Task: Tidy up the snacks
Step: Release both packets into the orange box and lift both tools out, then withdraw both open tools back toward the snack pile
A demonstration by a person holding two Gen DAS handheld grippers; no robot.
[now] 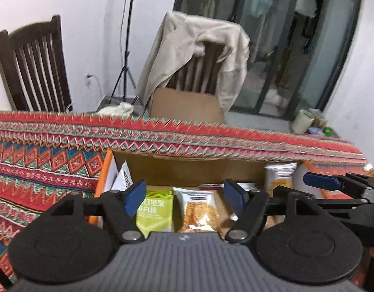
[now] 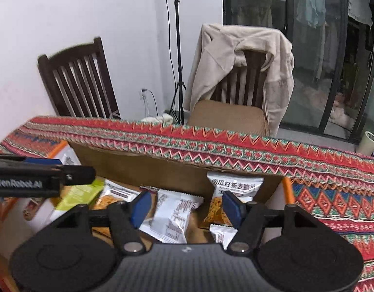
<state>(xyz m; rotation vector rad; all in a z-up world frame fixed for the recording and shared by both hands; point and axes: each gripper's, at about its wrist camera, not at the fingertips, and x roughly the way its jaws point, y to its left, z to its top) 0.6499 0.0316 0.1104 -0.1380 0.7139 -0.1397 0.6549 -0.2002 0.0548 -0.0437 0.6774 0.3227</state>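
My left gripper [image 1: 184,197] has its fingers spread wide and empty, poised above the green snack packet [image 1: 154,213] and the clear crisp packet [image 1: 200,210] lying flat in the cardboard box [image 1: 187,168]. My right gripper [image 2: 185,205] is likewise released, holding nothing, over the white wrapped packet [image 2: 173,216], with an orange-printed packet [image 2: 232,187] leaning against the box's back wall. The box sits on the patterned tabletop [image 2: 332,194], its far flap draped in the same cloth. To do this well, I judge I should pick one packet per gripper, drop straight down, and pinch across a crimped edge, since slick film may slip. The two grippers are close, so I would move them one after the other.
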